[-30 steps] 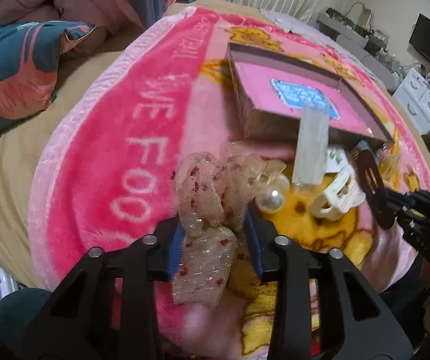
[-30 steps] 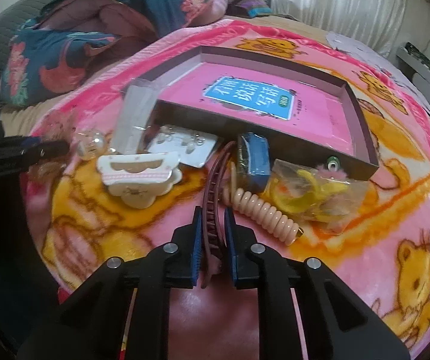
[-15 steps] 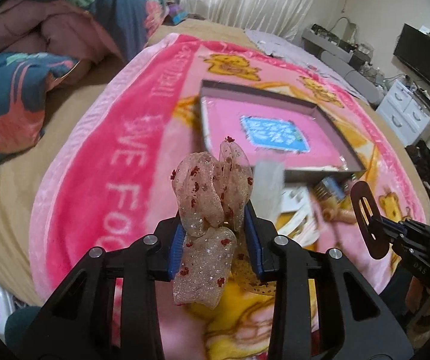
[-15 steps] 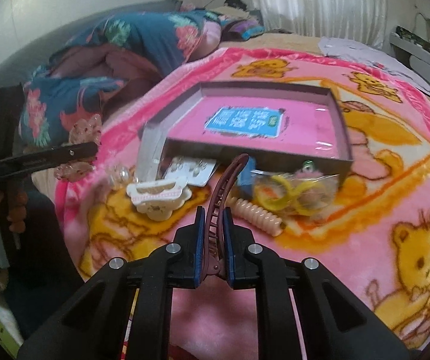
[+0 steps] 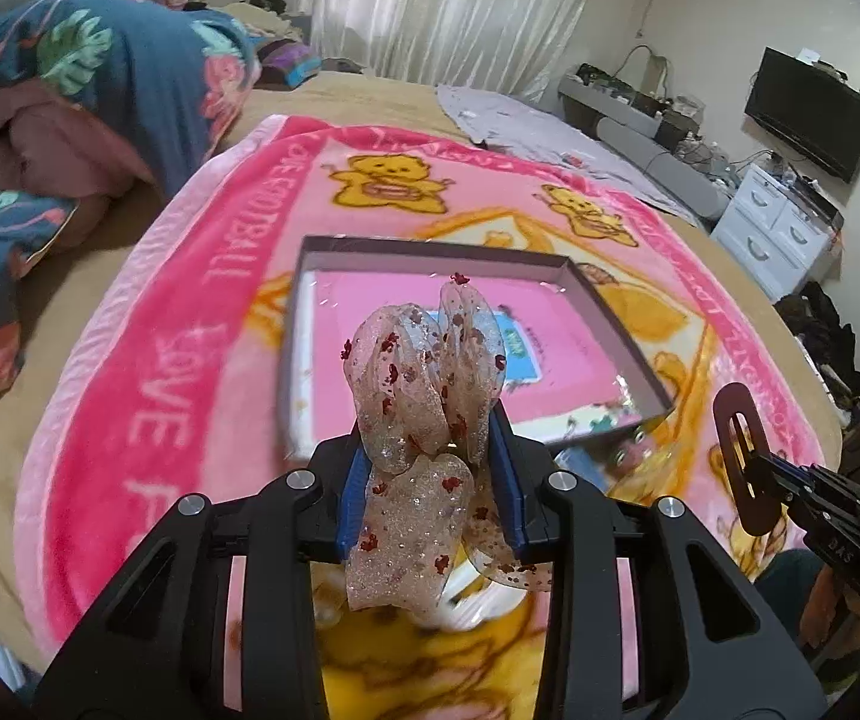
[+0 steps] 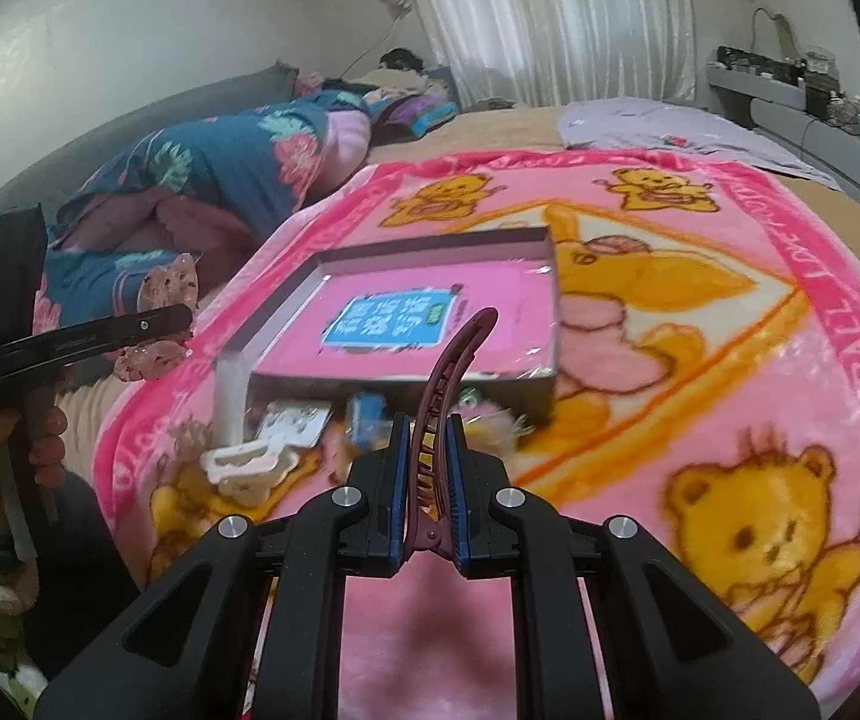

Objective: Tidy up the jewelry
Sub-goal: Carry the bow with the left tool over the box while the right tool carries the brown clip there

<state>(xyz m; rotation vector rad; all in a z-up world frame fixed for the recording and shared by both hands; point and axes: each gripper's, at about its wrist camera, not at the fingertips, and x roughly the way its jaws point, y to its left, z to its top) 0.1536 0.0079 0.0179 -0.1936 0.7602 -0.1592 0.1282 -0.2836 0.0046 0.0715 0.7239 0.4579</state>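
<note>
- The left tool is clamped on a sheer bow speckled red, held up in the air near the front of the box.
- The right tool is clamped on a dark red clip, its long end pointing up and forward toward the box.
- The box is a shallow open tray with a pink floor and a blue label; it lies on the blanket on the bed, and its floor looks bare.
- Along the box's near wall lies a huddle of small things: a white claw clip, a card of earrings, a small blue item and a clear packet standing on end at the box's near left corner; several are blurred.
- That huddle sits between the right tool and the box wall.
- A rumpled quilt is heaped at the far left, off the blanket.
- To the right of the box the blanket runs open to its border.
- In the left view, the right tool with its clip stands off to the right, well apart from the bow.
</note>
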